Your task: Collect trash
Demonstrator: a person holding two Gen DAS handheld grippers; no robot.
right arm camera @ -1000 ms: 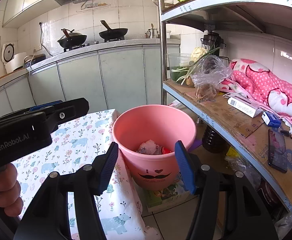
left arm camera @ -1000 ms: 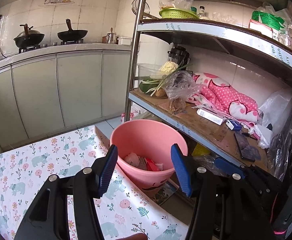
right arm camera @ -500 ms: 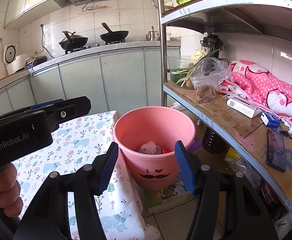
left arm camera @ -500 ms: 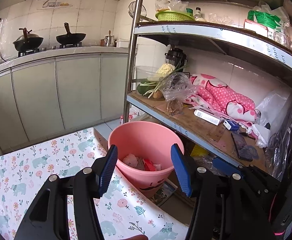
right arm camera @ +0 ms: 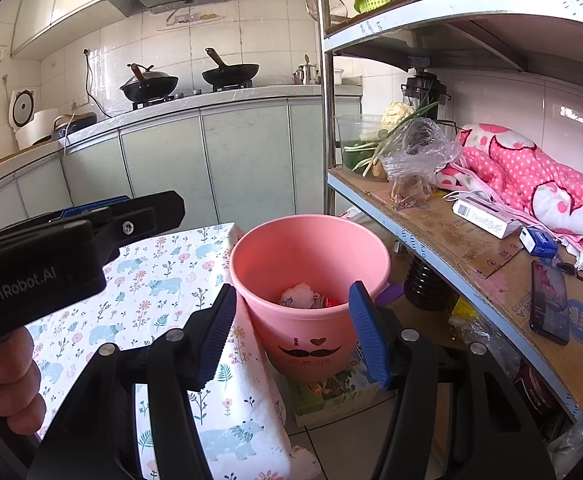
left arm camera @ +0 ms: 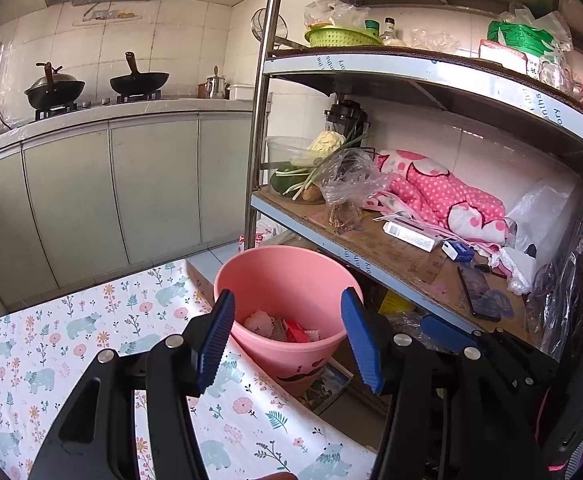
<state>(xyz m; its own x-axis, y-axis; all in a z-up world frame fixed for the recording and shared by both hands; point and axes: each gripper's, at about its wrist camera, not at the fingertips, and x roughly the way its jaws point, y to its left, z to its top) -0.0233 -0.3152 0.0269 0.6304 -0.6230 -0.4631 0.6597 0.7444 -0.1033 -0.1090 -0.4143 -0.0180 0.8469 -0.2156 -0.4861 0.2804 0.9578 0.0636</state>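
A pink bucket (left arm camera: 291, 284) stands on the floor beside the table corner, with crumpled white and red trash (left arm camera: 287, 328) at its bottom. It also shows in the right wrist view (right arm camera: 311, 248) with a moustache print on its front and trash (right arm camera: 303, 296) inside. My left gripper (left arm camera: 289, 340) is open and empty, held above the table edge, short of the bucket. My right gripper (right arm camera: 293, 340) is open and empty, in front of the bucket. The left gripper's body (right arm camera: 51, 256) shows at the left of the right wrist view.
A table with a floral bear-print cloth (left arm camera: 71, 340) lies at the left. A metal shelf rack (left arm camera: 391, 248) at the right holds vegetables, a plastic bag, a pink dotted cloth, boxes and a phone (right arm camera: 547, 300). Grey kitchen cabinets with woks (left arm camera: 139, 80) stand behind.
Both grippers have drawn back and risen slightly from the bucket, which now looks a little smaller and lower. Both stay open and empty.
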